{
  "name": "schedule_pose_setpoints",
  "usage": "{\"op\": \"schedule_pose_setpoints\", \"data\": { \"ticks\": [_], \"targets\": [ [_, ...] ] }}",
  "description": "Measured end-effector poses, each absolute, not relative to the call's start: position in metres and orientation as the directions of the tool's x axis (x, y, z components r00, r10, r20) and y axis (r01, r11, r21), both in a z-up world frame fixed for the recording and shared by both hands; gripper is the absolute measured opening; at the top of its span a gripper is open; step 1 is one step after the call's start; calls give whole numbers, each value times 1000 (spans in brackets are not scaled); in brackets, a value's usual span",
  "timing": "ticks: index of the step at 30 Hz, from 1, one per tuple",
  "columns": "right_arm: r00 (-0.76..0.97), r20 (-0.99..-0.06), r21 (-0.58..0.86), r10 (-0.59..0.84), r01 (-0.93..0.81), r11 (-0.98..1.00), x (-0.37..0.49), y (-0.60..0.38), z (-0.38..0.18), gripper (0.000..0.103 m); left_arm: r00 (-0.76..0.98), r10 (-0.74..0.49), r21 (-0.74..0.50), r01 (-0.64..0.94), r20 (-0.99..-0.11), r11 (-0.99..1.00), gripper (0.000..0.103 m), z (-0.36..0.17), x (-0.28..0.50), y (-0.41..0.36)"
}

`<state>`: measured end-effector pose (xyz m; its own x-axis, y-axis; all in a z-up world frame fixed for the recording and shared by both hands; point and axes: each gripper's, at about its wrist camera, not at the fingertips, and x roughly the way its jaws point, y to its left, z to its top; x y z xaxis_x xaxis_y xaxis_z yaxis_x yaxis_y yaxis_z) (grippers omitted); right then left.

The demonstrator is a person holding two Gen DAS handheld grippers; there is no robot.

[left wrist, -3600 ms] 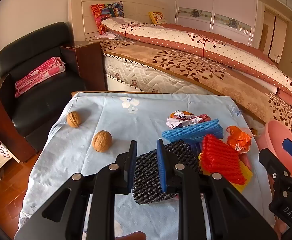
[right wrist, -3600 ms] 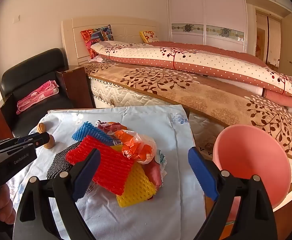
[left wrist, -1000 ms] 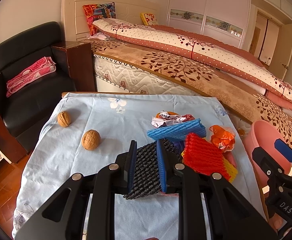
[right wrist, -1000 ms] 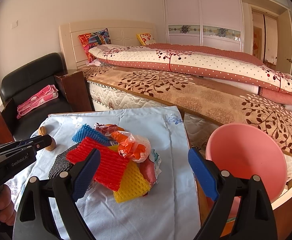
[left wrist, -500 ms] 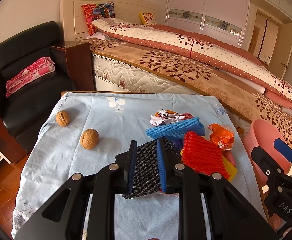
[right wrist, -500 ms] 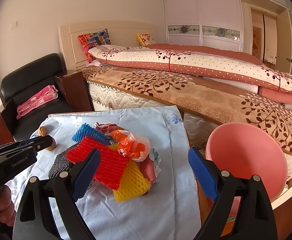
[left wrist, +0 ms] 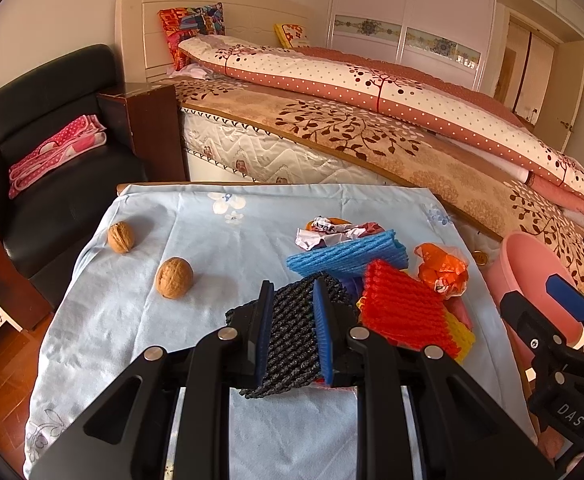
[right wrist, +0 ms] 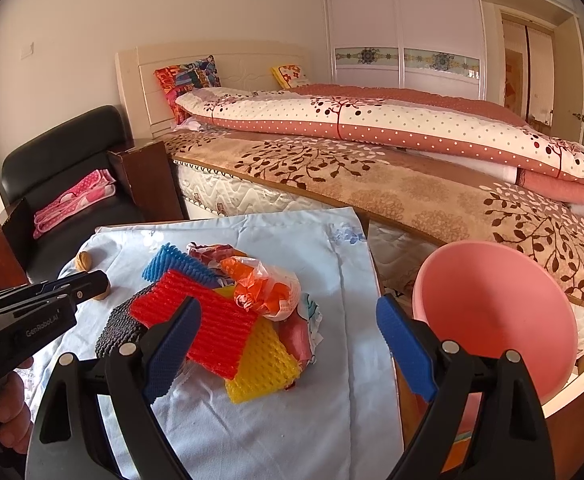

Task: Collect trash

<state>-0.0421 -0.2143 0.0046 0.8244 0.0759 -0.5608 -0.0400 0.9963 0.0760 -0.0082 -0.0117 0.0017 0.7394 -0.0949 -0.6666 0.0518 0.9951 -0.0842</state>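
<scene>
Left gripper [left wrist: 292, 328] jaws narrow, above black net [left wrist: 288, 344], grip unclear; right gripper [right wrist: 288, 344] wide, empty. Next: trash into bin [right wrist: 492, 300].

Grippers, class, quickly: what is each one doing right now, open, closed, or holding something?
Left gripper: closed on the black foam net.
Right gripper: open, holding nothing.

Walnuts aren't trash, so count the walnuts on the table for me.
2. One walnut lies just left of the black foam net; the other walnut sits farther back near the cloth's left edge. More could hide under the pile.
</scene>
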Motion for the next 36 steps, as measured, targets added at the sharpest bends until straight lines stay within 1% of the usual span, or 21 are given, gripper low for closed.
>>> {"op": "schedule_pose_setpoints", "data": {
  "ticks": [8,12,14,22,25,29,36],
  "targets": [
    [817,-571,84,83,-42,996,-40,-214,2,88,733,-92,-87,46,-674,995,20,-1,-5,-10],
    [813,-575,92,90,-45,995,-37,-216,0,88,732,-111,-91,66,-672,994,20,-3,-3,-10],
    [810,-579,92,93,-48,995,-36,-215,0,88,733,-135,-107,85,-667,991,20,-3,-3,-9],
    [795,-595,94,120,-80,992,-31,-212,-4,80,724,-278,-215,181,-631,960,20,0,-1,4],
    [788,-602,97,131,-91,991,-28,-211,-5,79,717,-297,-201,220,-630,955,20,2,3,0],
    [779,-610,109,148,-103,989,-24,-212,-6,76,683,-343,-170,310,-645,935,20,4,12,-14],
    [762,-627,125,160,-104,987,-18,-219,-8,76,644,-345,-77,406,-683,911,21,-1,34,-38]
  ]
}}
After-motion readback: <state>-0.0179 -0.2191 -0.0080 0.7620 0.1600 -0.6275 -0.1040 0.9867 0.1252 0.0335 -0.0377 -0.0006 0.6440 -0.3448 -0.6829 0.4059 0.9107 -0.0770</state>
